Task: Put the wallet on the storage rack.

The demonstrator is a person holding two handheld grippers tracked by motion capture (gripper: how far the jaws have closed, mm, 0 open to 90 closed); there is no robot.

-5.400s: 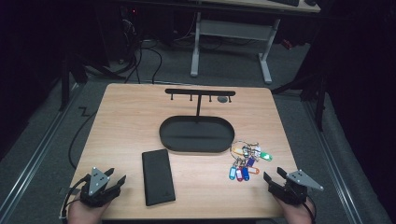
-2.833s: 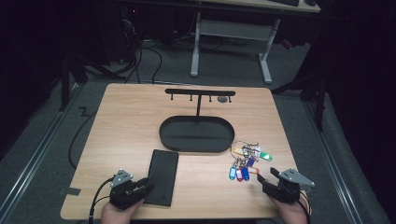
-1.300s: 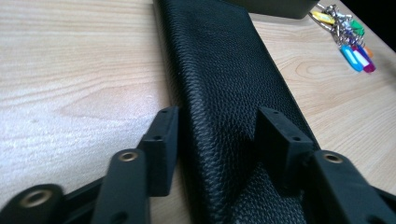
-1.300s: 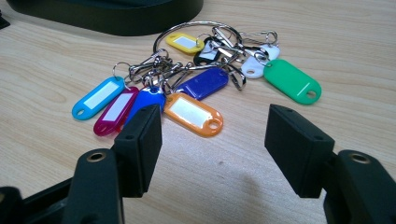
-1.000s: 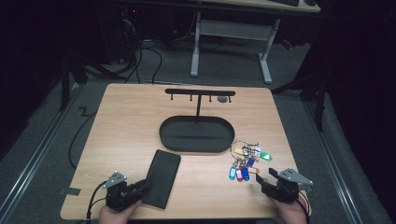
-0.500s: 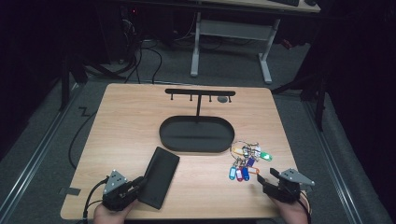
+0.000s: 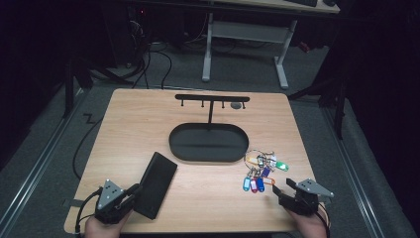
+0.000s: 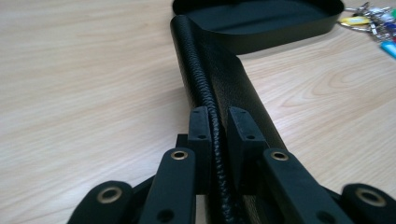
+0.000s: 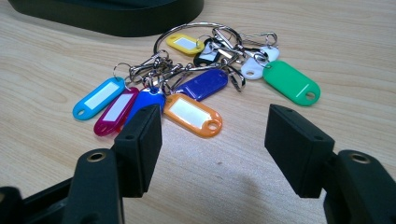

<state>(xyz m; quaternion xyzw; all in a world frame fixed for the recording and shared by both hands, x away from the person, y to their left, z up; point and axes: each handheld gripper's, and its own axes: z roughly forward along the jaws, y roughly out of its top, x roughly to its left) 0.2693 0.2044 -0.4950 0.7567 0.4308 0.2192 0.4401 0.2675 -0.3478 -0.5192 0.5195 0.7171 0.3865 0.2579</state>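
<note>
High view, lower left of the frame: my left gripper [image 7: 130, 194] is clenched on the near edge of the black leather case [image 7: 156, 184], its jaws having just been closing onto it. The case slants up toward the middle of the wooden table [image 7: 133, 129], its far end pointing at the black oval tray [image 7: 208, 143]. In the left gripper view the stitched edge of the case [image 8: 205, 93] runs straight between the two pads (both press on it), and the case stands tilted on that edge. Behind the tray rises a black hook rack [image 7: 212, 98]. Right of the tray lies the bunch of coloured key tags [image 7: 261, 171]. At lower right, my right gripper [image 7: 281, 190] sits released just short of the tags, jaws wide apart over bare wood, touching nothing.
</note>
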